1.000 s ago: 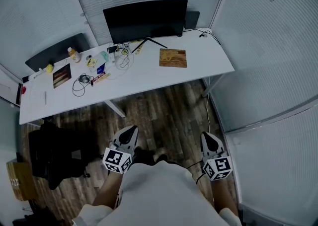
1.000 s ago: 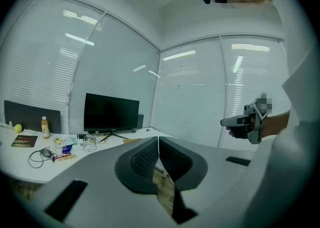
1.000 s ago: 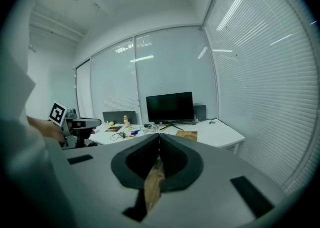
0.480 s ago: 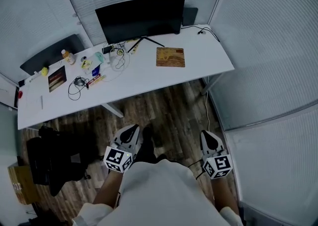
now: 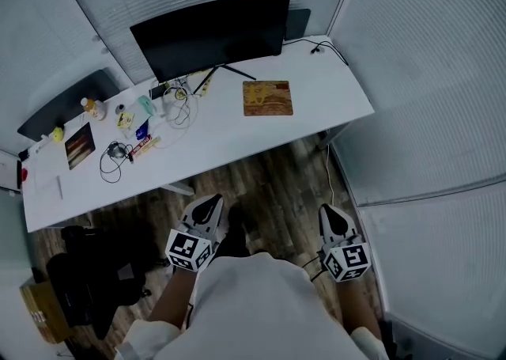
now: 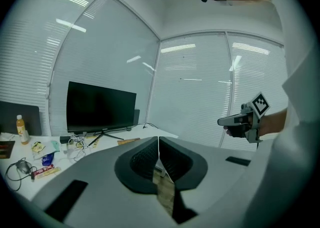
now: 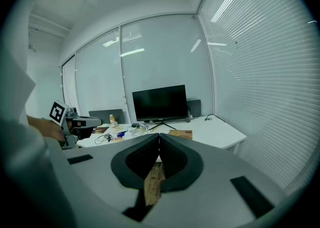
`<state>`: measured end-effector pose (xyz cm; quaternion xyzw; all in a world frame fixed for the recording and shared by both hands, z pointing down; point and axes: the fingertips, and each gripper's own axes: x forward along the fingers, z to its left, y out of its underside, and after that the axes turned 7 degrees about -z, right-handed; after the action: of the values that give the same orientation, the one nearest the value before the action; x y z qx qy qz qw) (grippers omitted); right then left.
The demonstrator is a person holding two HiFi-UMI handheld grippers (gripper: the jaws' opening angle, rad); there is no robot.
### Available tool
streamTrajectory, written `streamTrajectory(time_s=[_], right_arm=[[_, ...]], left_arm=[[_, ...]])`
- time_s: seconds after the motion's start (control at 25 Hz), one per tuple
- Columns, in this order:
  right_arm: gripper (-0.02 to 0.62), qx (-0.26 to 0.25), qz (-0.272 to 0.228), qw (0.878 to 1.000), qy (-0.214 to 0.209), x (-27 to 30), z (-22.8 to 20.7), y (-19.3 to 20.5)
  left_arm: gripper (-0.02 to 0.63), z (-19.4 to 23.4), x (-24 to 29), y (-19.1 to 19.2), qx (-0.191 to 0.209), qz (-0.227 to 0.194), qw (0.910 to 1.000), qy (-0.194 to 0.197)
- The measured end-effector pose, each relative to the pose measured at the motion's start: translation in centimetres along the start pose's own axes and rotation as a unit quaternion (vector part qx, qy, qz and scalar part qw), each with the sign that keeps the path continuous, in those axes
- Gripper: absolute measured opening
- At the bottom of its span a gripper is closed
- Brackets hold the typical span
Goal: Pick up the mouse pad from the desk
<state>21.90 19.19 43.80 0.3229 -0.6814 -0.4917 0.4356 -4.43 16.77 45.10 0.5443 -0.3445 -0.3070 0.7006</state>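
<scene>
The mouse pad (image 5: pixel 267 98), a tan rectangle with a printed pattern, lies flat on the white desk (image 5: pixel 332 93) right of the monitor stand. It also shows in the left gripper view as a thin strip, the mouse pad (image 6: pixel 129 142), and in the right gripper view, the mouse pad (image 7: pixel 181 134). Both grippers hang over the wooden floor, well short of the desk. My left gripper (image 5: pixel 209 206) has its jaws pressed together, empty. My right gripper (image 5: pixel 330 211) is likewise shut with nothing in it. Each points toward the desk.
A black monitor (image 5: pixel 209 32) stands at the desk's back. Left of the pad lie tangled cables (image 5: pixel 179 101), small packets, a bottle (image 5: pixel 92 107) and a dark book (image 5: pixel 79 145). A black chair (image 5: pixel 87 271) sits on the floor at left. Blinded glass walls close in on the right.
Both grippers have been carried toward the desk, still shut. In the head view the desk has swung slightly leftward.
</scene>
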Motion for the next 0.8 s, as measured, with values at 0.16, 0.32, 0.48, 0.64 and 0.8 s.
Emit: streamTrajectory(time_s=[0.16,0.32,0.48,0.64,0.8], right_arm=[[0.026,0.008,0.000,1.000,0.012,3.6,-0.3,-1.1],[0.026,0.002,-0.007,1.000,0.017,7.0,-0.1,-2.4],[0.026,0.001,-0.015,1.000,0.022,10.0,0.2,-3.5],[0.026,0.005,-0.003,0.999,0.037,12.3,-0.1,-3.9],[0.026,0.005,0.015,0.999,0.049,13.9,-0.8,-3.6]], left_arm=[[0.020,3.0,2.6,-0.4,-0.003,0.009,0.9998,0.015],[0.020,6.3,4.9,-1.0,0.006,0.017,0.9994,0.029],[0.020,9.9,6.7,-1.5,0.022,0.023,0.9987,0.040],[0.020,12.3,8.1,-1.6,0.018,0.029,0.9983,0.047],[0.020,13.1,9.2,-1.2,0.010,0.038,0.9978,0.053]])
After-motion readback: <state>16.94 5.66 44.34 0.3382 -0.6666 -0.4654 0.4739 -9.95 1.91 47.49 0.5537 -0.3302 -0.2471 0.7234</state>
